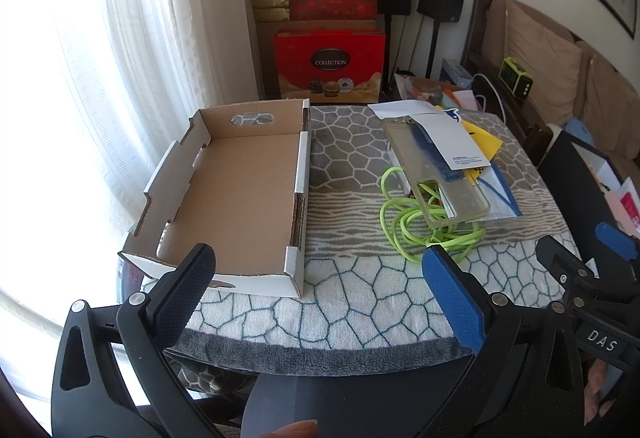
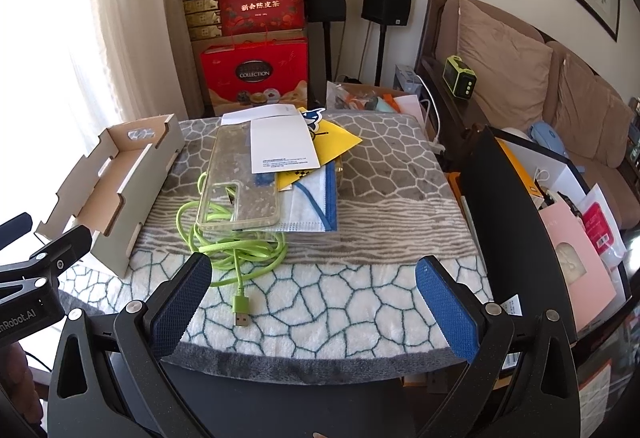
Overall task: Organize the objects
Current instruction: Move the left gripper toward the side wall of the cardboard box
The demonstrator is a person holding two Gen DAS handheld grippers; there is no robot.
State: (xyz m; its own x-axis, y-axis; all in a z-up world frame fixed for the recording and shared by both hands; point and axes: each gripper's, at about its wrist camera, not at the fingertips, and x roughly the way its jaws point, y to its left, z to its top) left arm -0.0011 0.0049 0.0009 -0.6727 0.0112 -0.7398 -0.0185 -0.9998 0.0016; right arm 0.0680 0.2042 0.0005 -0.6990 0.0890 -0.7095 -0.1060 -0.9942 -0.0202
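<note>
Cardboard tray (image 1: 240,194): empty, left on towel (image 1: 344,174)
Pile: phone case (image 2: 240,178) over green cable (image 2: 236,250), mid-towel
Left gripper (image 1: 320,278): wide, holding nothing
Right gripper (image 2: 314,288): wide, holding nothing, at near edge

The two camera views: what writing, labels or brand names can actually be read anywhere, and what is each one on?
"COLLECTION": lower red chocolate gift box by the wall.
"新会陈皮茶": upper red paper gift bag.
"DAS": black body of the right gripper, seen from the left wrist view.
"nRobot.AI", cut off at the frame edge: black body of the left gripper, seen from the right wrist view.
Too small to read: print on the white paper card.
</note>
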